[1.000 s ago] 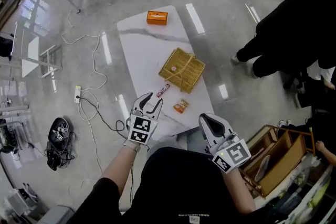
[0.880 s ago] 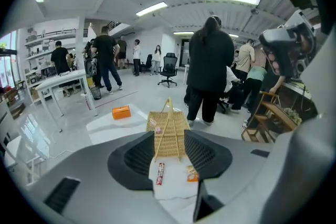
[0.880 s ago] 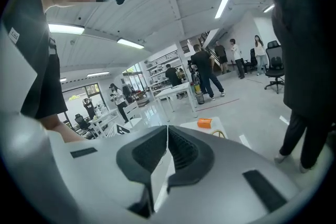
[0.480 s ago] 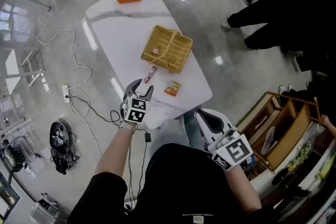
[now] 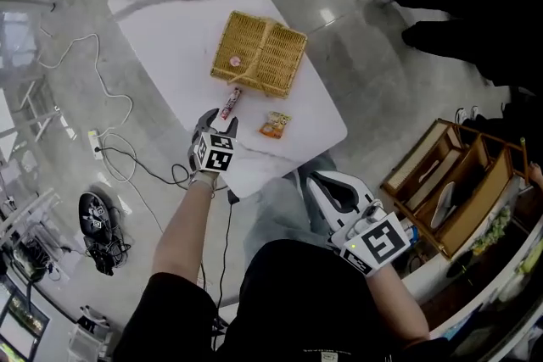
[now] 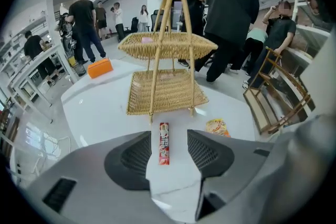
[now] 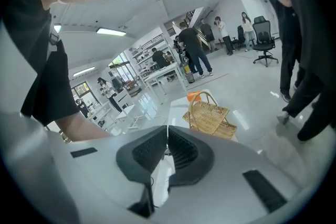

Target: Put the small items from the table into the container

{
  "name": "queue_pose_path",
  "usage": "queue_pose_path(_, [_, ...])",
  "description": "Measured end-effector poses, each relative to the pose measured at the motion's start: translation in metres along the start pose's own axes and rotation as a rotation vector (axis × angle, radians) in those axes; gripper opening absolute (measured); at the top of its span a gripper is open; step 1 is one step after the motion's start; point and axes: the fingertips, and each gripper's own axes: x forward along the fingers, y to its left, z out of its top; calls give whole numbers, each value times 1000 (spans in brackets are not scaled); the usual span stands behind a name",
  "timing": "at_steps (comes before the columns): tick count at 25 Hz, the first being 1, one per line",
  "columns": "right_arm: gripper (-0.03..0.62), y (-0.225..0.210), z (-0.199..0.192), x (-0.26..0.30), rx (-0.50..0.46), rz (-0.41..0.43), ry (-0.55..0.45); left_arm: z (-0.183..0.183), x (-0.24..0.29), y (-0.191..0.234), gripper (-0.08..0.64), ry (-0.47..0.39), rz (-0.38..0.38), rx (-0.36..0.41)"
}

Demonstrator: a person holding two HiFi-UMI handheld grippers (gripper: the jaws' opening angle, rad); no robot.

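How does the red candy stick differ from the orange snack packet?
The candy stick is long, narrow, red; the snack packet is squarish and orange-yellow. The left gripper frames the stick between its open fingers; the packet lies outside them. Both lie flat on the table, outside the basket.

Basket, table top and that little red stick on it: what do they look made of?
Basket: woven wicker or rattan, matte straw-yellow; the open weave and bent cane handle show. Table top: white with grey veins and a glossy sheen, so marble or a marble-look laminate; can't tell which. Red stick: shiny printed wrapper, likely plastic film.
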Motion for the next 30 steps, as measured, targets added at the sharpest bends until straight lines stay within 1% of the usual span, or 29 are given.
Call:
queue_pose_path(4, [11,-10,-14,13,15,7,19,-22,32,8,198,65,11,-26])
queue_pose_path(8, [11,-22,-26,22,30,9,33,-44,59,11,198,132,15,-21])
queue_pose_path(15, [11,-32,-46,30,74,19,57,-64,87,11,198,189,15,5])
queue_pose_path(19, [11,-29,-55,32,80,36,76,-75,100,13,196,224,17,-18])
queue_pose_path(23, [11,-32,-58,30,92,34,78,-78,104,13,192,236,23,-41])
queue_pose_path(30, [11,-36,-60,27,97,31,75,-77,104,12,178,218,18,-46])
